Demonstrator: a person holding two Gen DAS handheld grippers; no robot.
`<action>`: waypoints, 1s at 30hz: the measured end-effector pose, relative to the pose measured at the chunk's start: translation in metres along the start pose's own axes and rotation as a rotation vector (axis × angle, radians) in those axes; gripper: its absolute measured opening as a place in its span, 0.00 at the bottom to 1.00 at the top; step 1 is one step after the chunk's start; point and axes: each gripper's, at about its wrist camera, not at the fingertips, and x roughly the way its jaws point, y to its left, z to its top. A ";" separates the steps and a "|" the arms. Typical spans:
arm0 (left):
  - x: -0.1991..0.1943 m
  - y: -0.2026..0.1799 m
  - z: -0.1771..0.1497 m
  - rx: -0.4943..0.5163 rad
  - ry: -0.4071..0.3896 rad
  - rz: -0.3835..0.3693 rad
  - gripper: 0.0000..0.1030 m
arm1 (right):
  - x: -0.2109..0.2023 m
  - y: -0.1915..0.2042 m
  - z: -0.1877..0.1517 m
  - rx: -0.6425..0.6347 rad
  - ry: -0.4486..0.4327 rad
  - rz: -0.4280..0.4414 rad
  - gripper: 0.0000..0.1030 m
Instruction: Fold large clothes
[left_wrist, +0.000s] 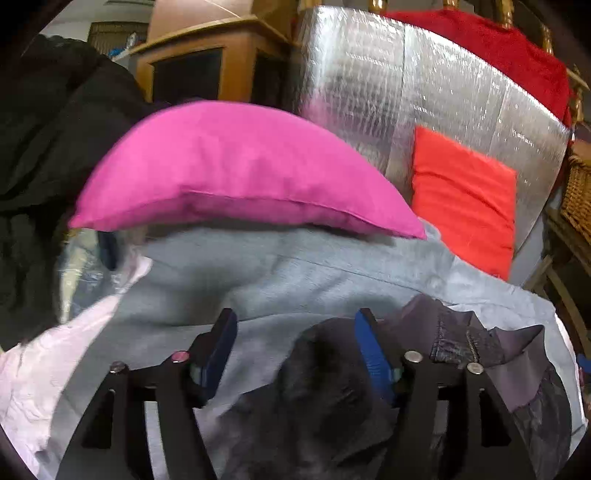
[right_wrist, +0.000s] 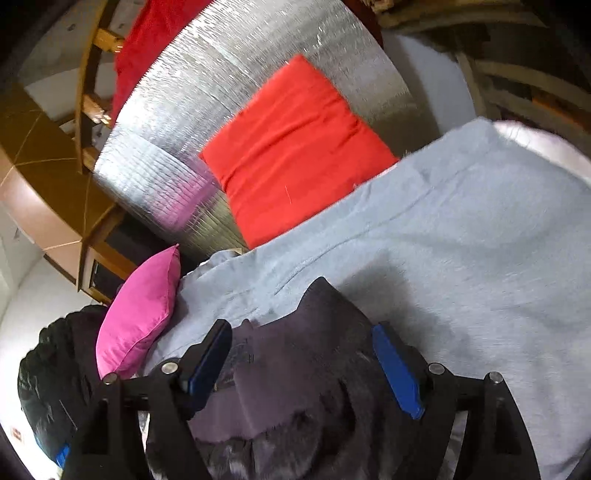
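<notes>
My left gripper (left_wrist: 295, 350) has its two blue pads (left_wrist: 221, 350) wide apart. Nothing is pinched in it. The dark purple-grey jacket with a furry edge (left_wrist: 332, 387) lies under it, bunched up between the fingers but loose. I can see a small zip on the jacket over to the right.

My right gripper (right_wrist: 303, 365) is wide open too. The same dark jacket (right_wrist: 295, 369) lies flat under it, between the blue pads (right_wrist: 397, 373), and they do not squeeze it.

The jacket rests on a soft light blue blanket (left_wrist: 295, 273) that covers the bed. A bright pink pillow (left_wrist: 236, 170) sits on the blanket just past the jacket. Behind it stands a shiny silver padded sheet (left_wrist: 406, 81), with a flat orange-red cushion (left_wrist: 465, 199) leaning on it. A dark red cloth (left_wrist: 491, 48) hangs over the top of the silver sheet. A black puffy coat (left_wrist: 55, 147) sits to the left of the pink pillow. A brown wooden cabinet (left_wrist: 207, 55) stands farther back.
</notes>
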 end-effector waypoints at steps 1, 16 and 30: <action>-0.008 0.010 0.000 -0.010 -0.007 0.007 0.70 | -0.011 0.001 -0.003 -0.024 -0.008 -0.001 0.79; -0.015 0.077 -0.093 -0.024 0.212 -0.055 0.75 | -0.038 -0.054 -0.049 -0.100 0.183 -0.166 0.79; -0.004 0.039 -0.099 0.033 0.325 -0.118 0.26 | -0.020 -0.029 -0.071 -0.222 0.337 -0.199 0.14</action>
